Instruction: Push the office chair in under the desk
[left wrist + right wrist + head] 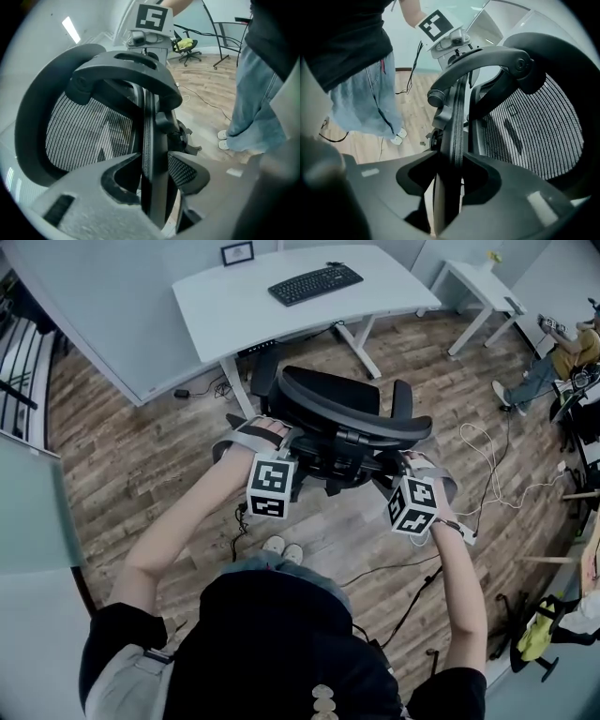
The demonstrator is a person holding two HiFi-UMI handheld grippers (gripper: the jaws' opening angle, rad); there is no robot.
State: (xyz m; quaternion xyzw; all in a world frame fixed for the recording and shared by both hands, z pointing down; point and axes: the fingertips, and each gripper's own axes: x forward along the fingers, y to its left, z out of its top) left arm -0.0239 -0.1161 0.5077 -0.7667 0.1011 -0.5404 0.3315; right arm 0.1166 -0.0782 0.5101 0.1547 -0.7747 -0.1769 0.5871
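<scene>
A white, curved-edge worktop stands on a wood-plank floor. The black office chair, mesh in a rounded plastic frame, is pulled out just before the worktop, which carries a black keyboard. The left hand-held gripper and right hand-held gripper each clench the frame's ribbed rim.

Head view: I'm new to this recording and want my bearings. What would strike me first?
A black, mesh-backed office chair fills the middle of the wooden floor, just in front of the person. The left gripper and right gripper each clamp a side edge of its back. Beyond it stands a white desk with a black keyboard on top.
</scene>
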